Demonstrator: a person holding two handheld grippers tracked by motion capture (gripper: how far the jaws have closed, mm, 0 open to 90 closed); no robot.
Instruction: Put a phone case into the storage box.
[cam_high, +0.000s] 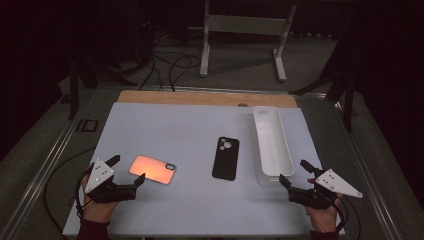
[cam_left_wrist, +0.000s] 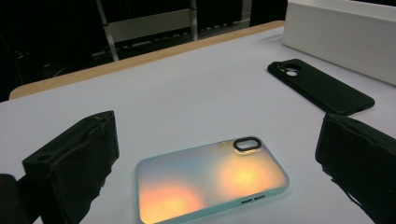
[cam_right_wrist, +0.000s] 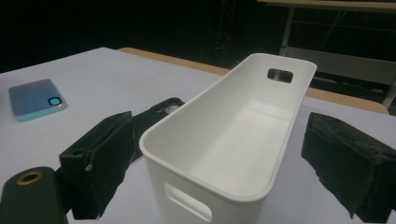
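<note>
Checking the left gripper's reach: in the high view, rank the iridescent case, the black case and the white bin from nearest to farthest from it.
1. Iridescent case, right beside the left gripper.
2. Black case, mid-table.
3. White bin, far right.

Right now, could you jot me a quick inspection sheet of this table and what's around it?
Surface: pale mat on a wooden table, its wood edge showing at the far side.
Job's things: iridescent phone case lying flat; black phone case lying flat near the middle; long white bin, empty, at the right.
Clutter: nothing seen.
Tools: left tool open, jaws either side of the iridescent case without touching; right tool open, at the bin's near end.
Cables: black cables on the floor beyond the table.
Surroundings: dark room, white metal frame behind.
</note>
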